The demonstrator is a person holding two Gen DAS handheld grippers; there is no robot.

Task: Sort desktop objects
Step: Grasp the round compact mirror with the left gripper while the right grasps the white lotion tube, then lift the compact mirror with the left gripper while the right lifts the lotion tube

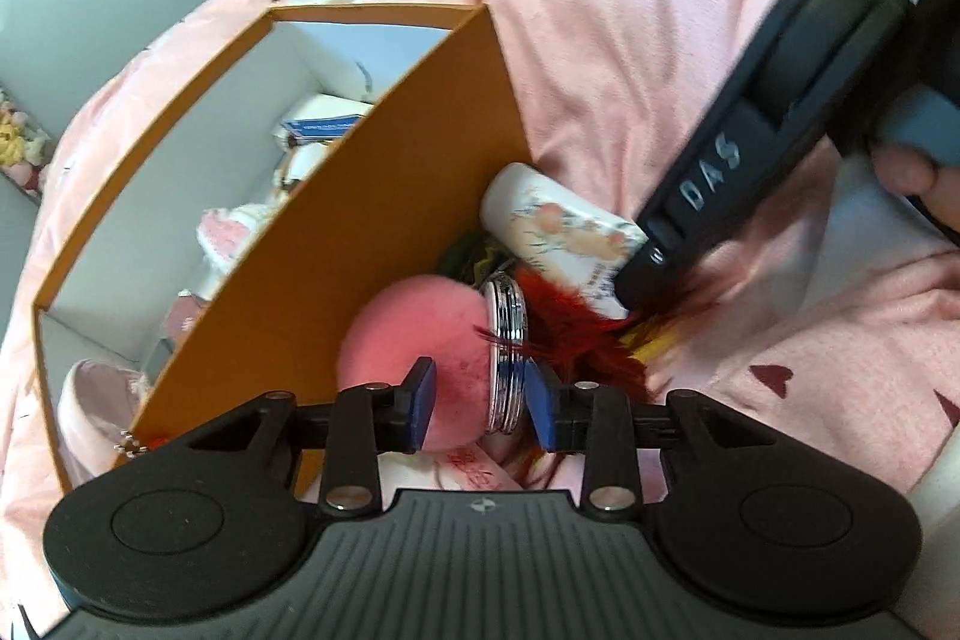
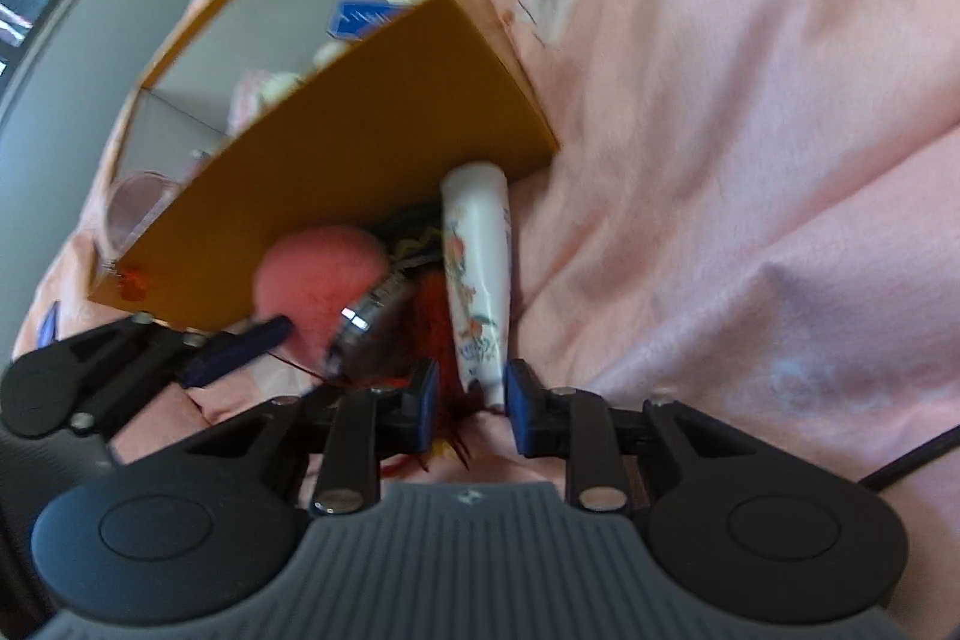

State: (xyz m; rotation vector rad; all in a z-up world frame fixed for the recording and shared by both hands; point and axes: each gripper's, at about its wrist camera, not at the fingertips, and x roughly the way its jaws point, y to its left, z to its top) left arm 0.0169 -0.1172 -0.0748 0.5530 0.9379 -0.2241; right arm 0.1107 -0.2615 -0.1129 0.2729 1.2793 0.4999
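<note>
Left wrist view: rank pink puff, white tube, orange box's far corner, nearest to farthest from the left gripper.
From the left gripper:
1. Pink puff: between the pads, with its metal-rimmed case.
2. White tube: farther ahead, to the right, beside the box wall.
3. Orange box far corner: farthest, upper left.

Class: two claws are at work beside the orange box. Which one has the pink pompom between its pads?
The left claw: its pads straddle the pink pompom and its silver disc. The right claw straddles the white tube.
</note>
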